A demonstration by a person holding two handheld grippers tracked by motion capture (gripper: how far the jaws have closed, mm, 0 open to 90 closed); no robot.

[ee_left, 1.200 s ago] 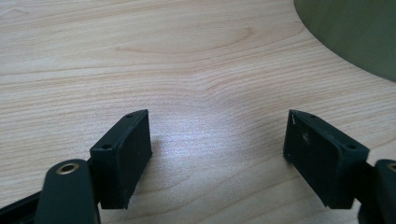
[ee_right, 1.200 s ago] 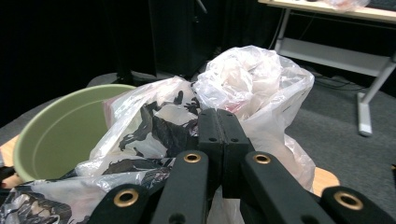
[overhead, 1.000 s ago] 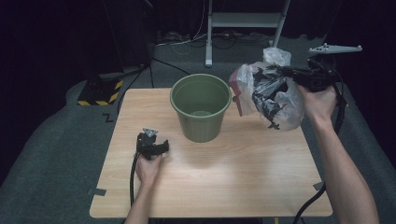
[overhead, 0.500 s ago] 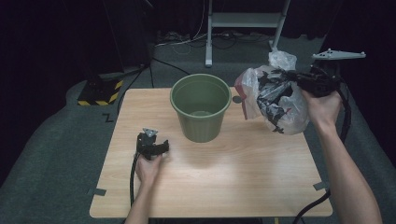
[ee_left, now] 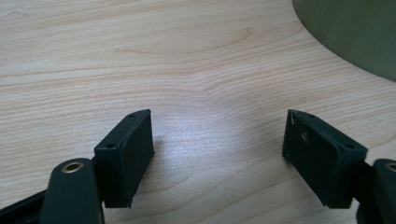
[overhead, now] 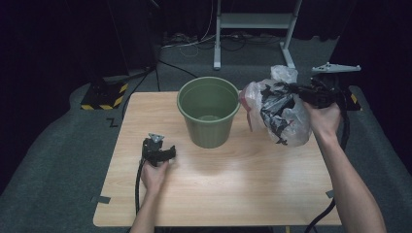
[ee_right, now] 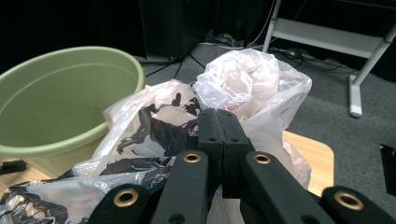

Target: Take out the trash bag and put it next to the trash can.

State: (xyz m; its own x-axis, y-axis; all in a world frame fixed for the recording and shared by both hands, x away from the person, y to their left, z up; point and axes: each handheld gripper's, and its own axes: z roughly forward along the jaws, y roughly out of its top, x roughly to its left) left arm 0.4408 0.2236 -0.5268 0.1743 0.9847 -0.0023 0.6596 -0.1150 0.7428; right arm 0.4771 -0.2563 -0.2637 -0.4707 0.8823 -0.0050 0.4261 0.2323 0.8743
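A clear plastic bag (overhead: 281,112) with black print hangs above the table's right side, just right of a green bucket (overhead: 209,110). My right gripper (overhead: 302,92) is shut on the bag's upper edge; in the right gripper view its jaws pinch the plastic bag (ee_right: 243,88) together, with the green bucket (ee_right: 60,107) at the left. My left gripper (overhead: 165,154) rests on the table in front of the bucket's left side. In the left gripper view the left gripper (ee_left: 217,144) stands open over bare wood with nothing between its pads.
The wooden table (overhead: 233,189) has free room in front and at the right. A yellow and black striped block (overhead: 104,92) lies on the floor at the far left. A grey metal stand (overhead: 252,22) and cables sit behind the table.
My right gripper has come down with the bag, which now hangs lower and closer to the table beside the bucket. The left gripper has stayed put.
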